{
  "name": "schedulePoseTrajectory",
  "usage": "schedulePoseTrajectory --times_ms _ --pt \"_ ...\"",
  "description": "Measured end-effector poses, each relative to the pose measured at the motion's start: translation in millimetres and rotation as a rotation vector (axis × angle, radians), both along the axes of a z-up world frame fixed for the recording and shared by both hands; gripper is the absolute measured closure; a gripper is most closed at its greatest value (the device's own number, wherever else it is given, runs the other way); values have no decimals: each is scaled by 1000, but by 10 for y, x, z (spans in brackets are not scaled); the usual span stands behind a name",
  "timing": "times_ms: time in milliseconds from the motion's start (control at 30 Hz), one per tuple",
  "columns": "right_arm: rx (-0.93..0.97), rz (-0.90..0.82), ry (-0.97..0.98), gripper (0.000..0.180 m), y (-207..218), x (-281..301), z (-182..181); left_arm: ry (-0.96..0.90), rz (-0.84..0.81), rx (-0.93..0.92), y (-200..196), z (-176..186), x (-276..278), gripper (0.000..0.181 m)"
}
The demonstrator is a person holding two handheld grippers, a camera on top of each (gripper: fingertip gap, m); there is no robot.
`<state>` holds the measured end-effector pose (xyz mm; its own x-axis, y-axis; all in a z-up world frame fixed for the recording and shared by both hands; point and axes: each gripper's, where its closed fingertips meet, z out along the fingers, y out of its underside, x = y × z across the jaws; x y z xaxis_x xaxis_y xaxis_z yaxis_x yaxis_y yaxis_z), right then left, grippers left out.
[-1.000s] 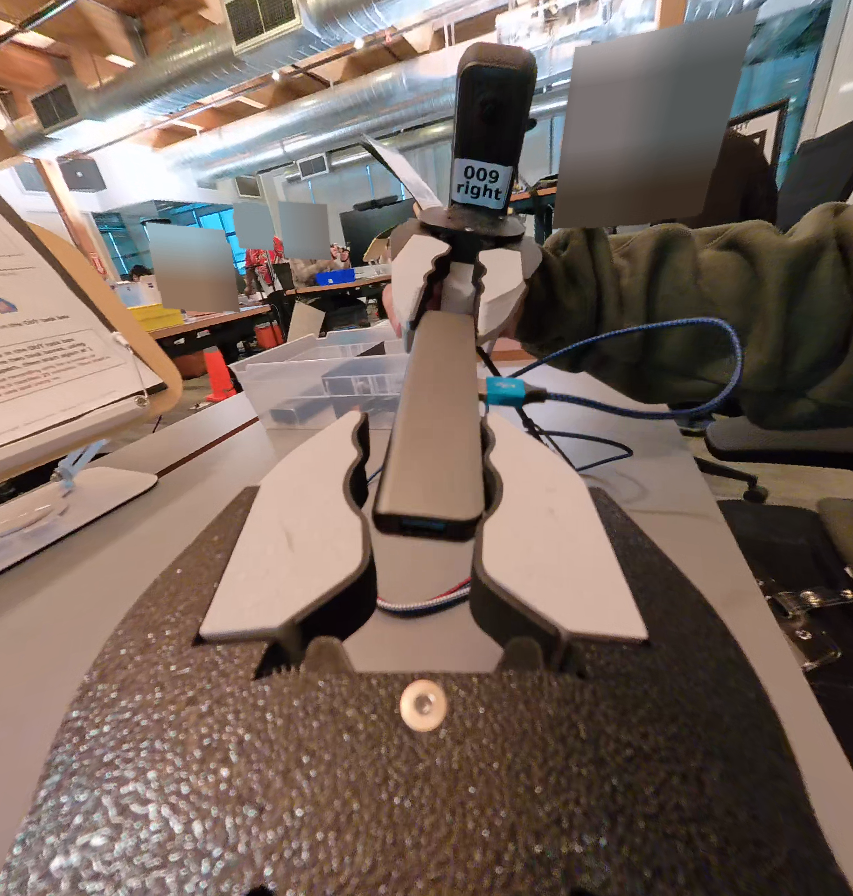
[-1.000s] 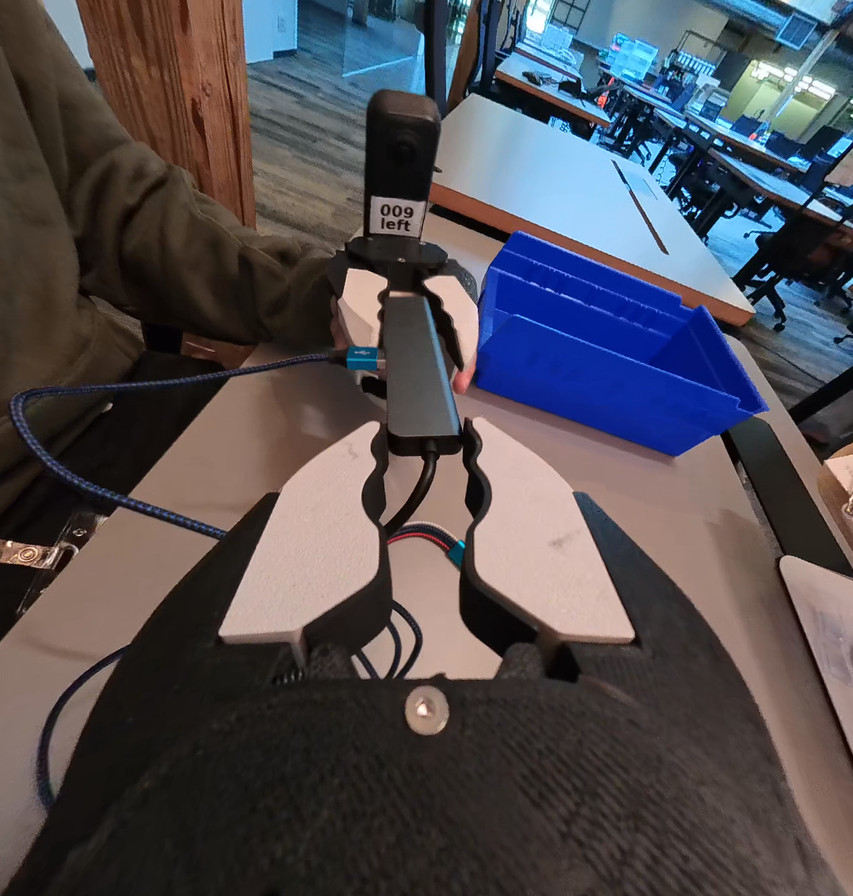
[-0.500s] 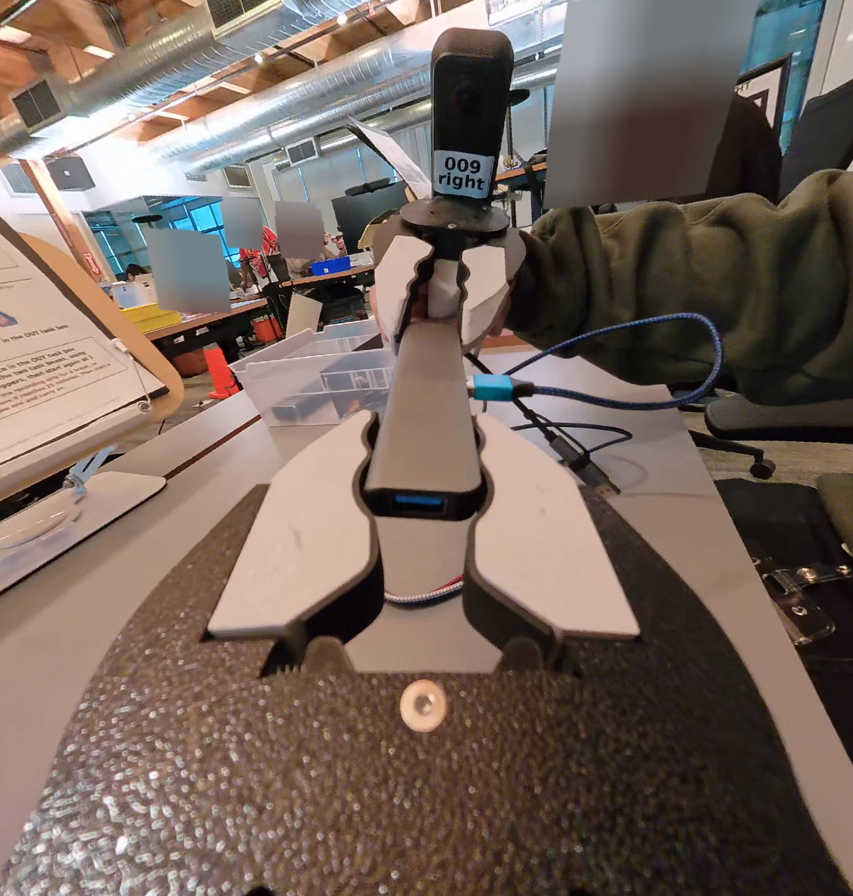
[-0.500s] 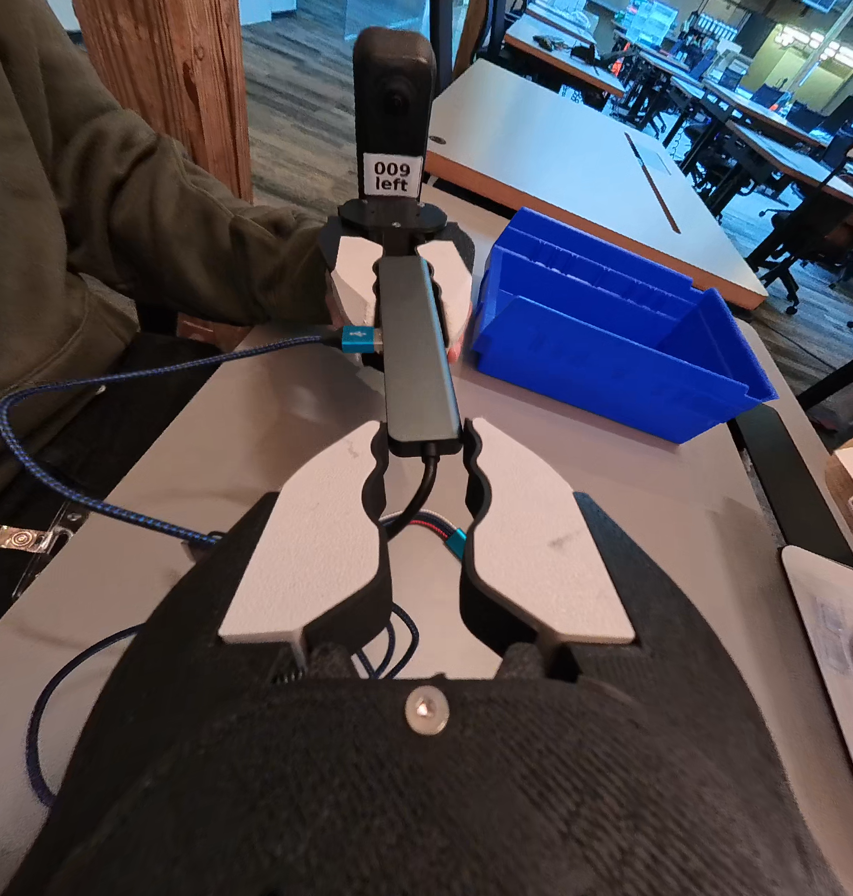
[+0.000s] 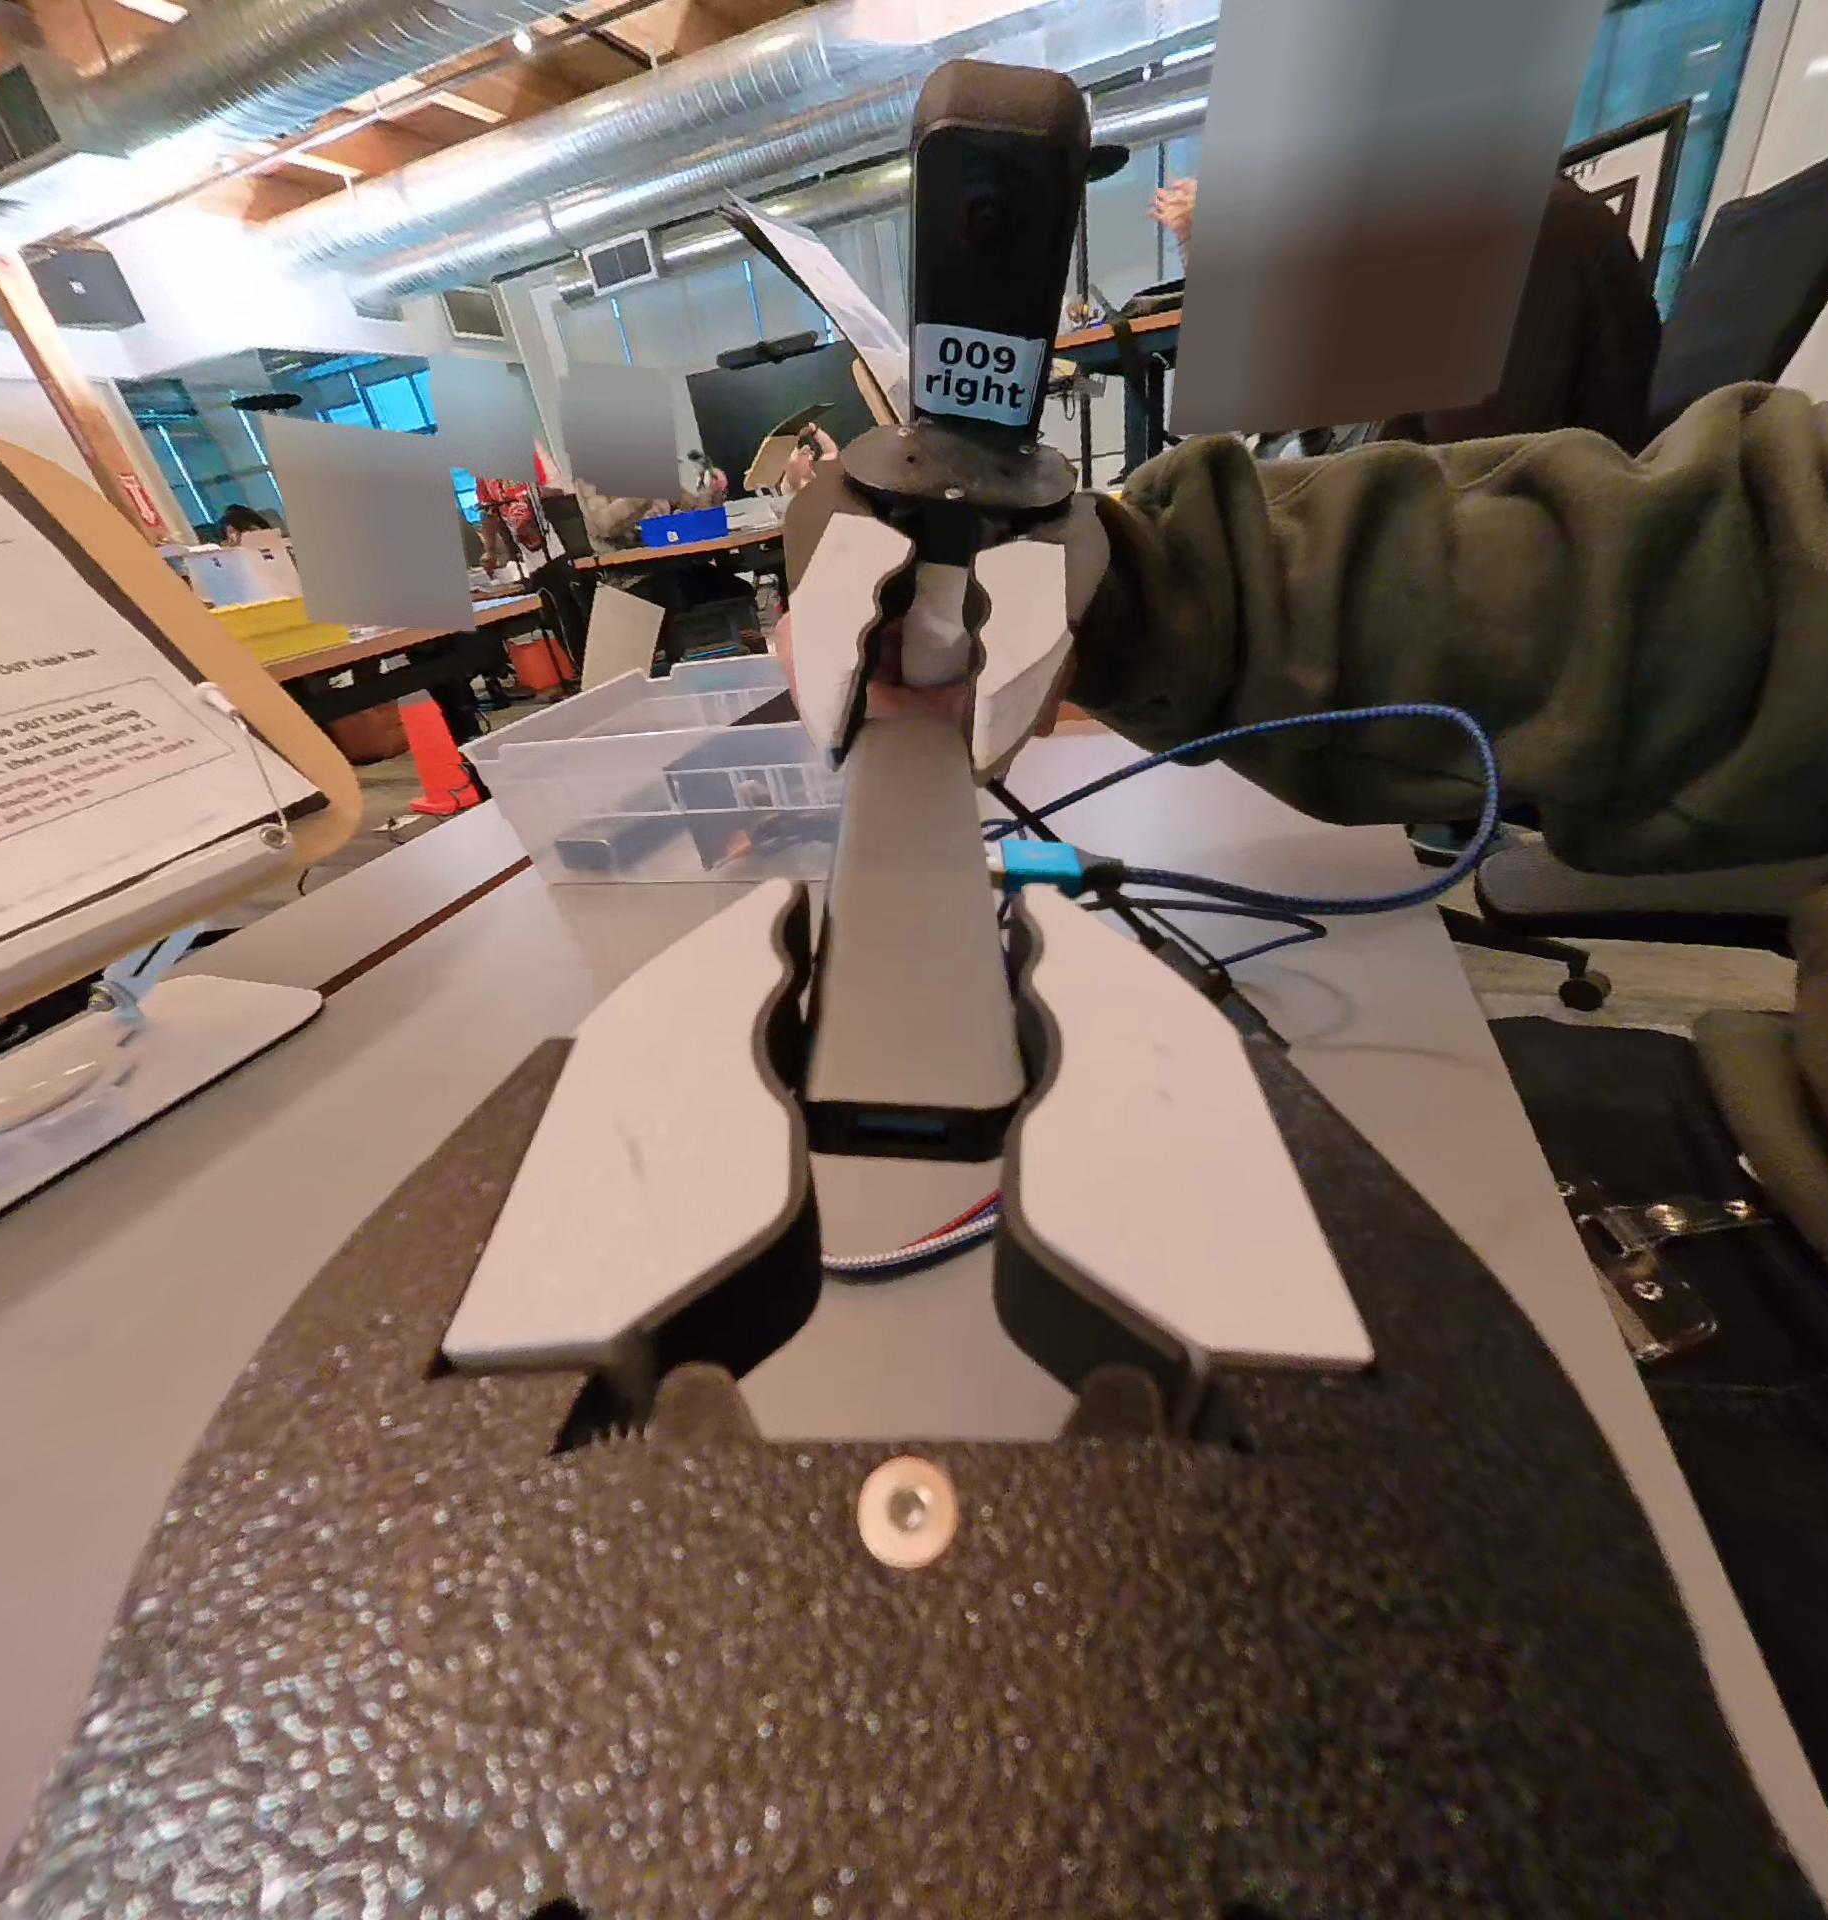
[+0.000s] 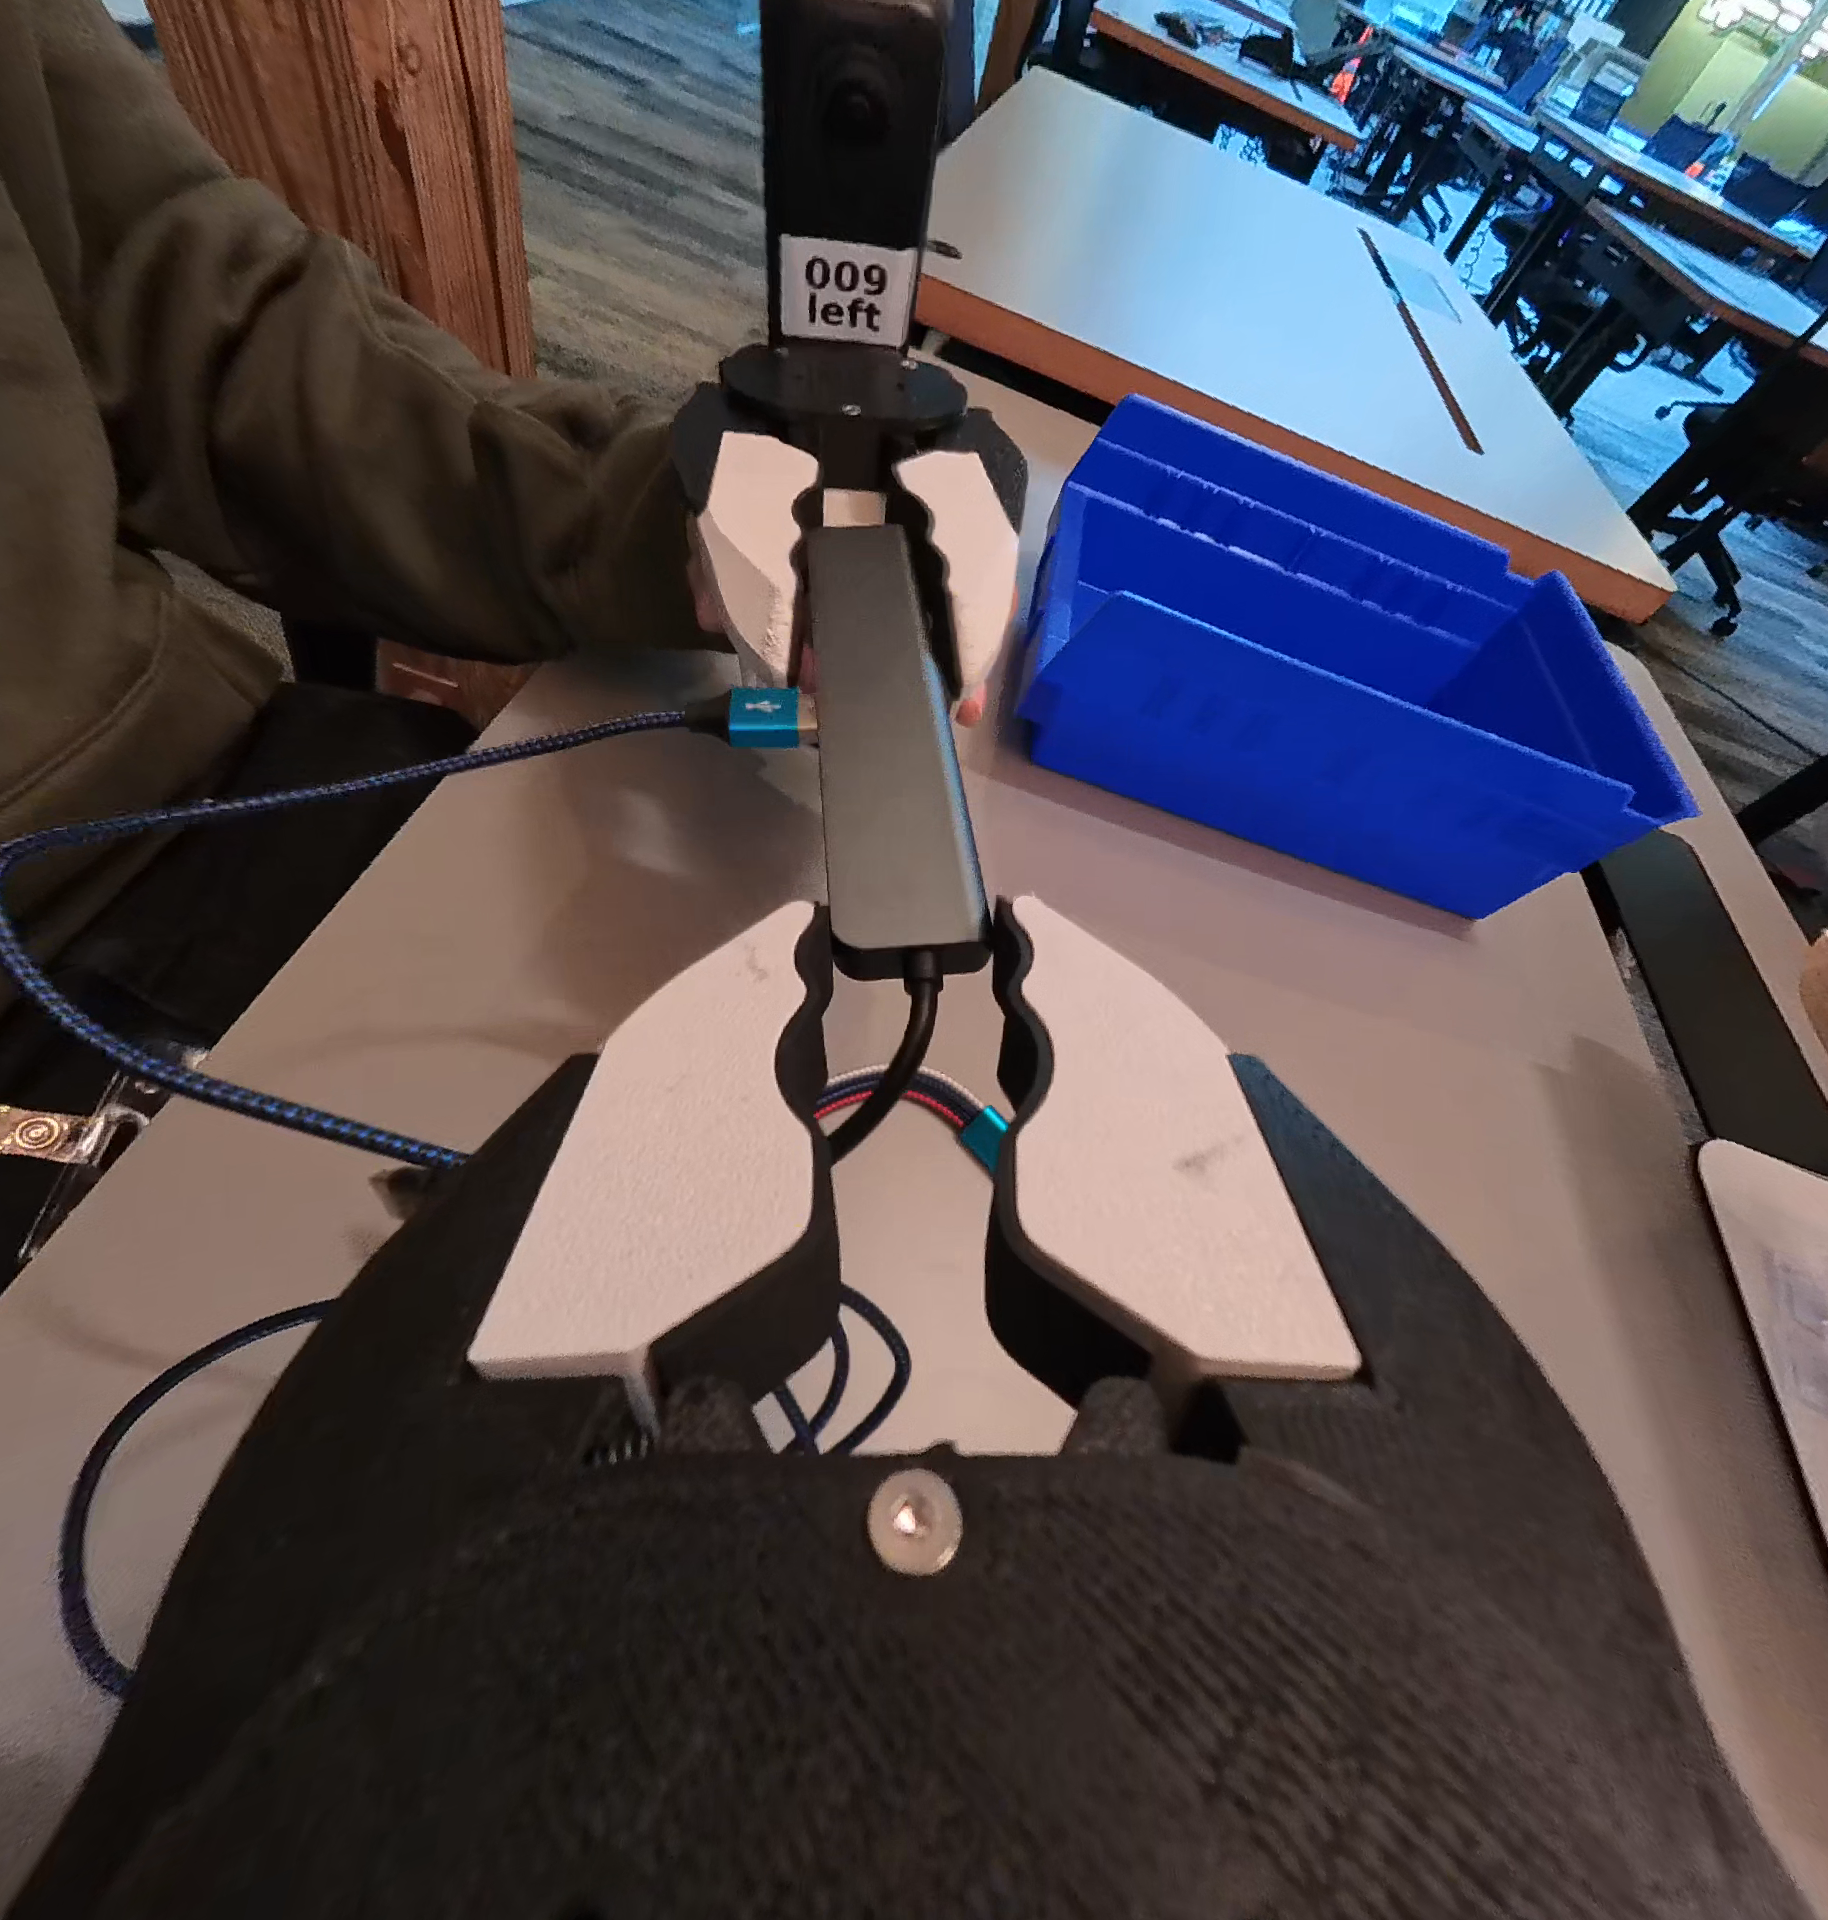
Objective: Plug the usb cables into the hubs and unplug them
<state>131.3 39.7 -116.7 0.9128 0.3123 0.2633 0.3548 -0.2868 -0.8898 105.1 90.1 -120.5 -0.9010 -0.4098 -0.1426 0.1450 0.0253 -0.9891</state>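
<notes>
The hub (image 5: 915,935), a slim grey bar, is held off the bench (image 5: 390,935) between the two grippers, one at each end. The left gripper (image 5: 910,997) has its fingers closed on the end with the open blue port, which faces its camera. The right gripper (image 6: 905,956) is closed on the opposite end, where a black lead (image 6: 894,1081) leaves the hub and curls down between its fingers. A blue braided cable (image 6: 297,800) is plugged into the hub's side by its teal plug (image 6: 764,717); from the right wrist view it leaves toward 9 o'clock, loops past the person's green sleeve (image 6: 297,436) and comes back over the bench. A red, white and blue braided cable (image 6: 910,1096) with a teal collar lies on the bench under the hub. From the right wrist view a blue bin (image 6: 1336,686) sits at 2 o'clock, just beside the left gripper. From the left wrist view a clear tray (image 5: 640,800) stands at 11 o'clock behind the hub, and a sheet on a stand (image 5: 89,769) is at 9 o'clock.
</notes>
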Motion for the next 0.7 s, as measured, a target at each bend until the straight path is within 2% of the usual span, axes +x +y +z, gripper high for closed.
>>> schedulePoseTrajectory --times_ms 200,267,333,367,433,533,633,700 --pt "11 -122 8 149 16 197 9 -31 127 69 13 -30 137 146" --pt "18 -244 3 144 -3 349 78 -66 225 77 61 -8 234 146" --pt "75 -454 6 131 -56 511 282 -91 330 105 156 -4 332 146" --pt "108 -549 23 131 -75 516 386 -110 391 112 218 14 383 146" --pt "167 -634 94 131 19 289 481 -123 455 126 283 24 442 146" --pt "47 -712 149 131 298 -98 114 -79 472 128 283 -61 501 146" --pt "-41 -847 123 131 456 -69 -301 -53 471 126 253 -122 507 146" --pt "-71 -861 208 130 553 -73 -509 -53 463 118 223 -90 484 146"
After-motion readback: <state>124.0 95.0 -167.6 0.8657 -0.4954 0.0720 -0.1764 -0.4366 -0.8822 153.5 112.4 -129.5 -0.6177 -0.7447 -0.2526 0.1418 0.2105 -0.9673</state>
